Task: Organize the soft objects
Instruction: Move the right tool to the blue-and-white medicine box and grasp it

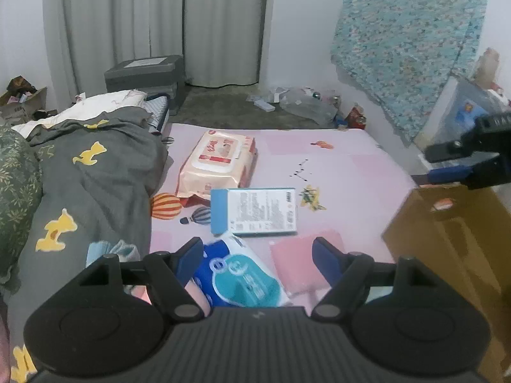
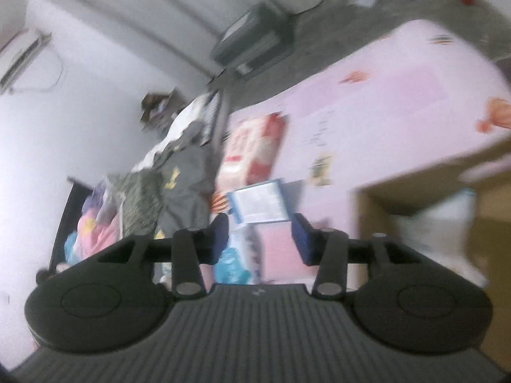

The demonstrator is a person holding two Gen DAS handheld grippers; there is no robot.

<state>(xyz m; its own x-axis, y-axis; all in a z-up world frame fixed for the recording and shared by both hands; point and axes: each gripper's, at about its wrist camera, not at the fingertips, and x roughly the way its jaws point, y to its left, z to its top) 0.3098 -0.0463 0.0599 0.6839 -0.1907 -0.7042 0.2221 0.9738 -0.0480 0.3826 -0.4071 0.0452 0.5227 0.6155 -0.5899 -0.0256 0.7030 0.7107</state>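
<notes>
Peach wipes pack (image 1: 218,162), blue-edged pack (image 1: 255,211), blue-teal pack (image 1: 242,277), pink cloth (image 1: 303,261) lie flat on pink sheet.

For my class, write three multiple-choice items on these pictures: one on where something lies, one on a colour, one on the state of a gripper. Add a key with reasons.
1. Where does the blue-edged packet lie?
A. on the pink sheet
B. in the cardboard box
C. on the floor

2. What colour is the blanket with yellow figures?
A. red
B. dark grey
C. white

3. How is the left gripper?
A. shut on a packet
B. out of view
C. open, holding nothing

Key: A, pink sheet shows around it; B, grey cloth; C, its fingers stand apart.
</notes>
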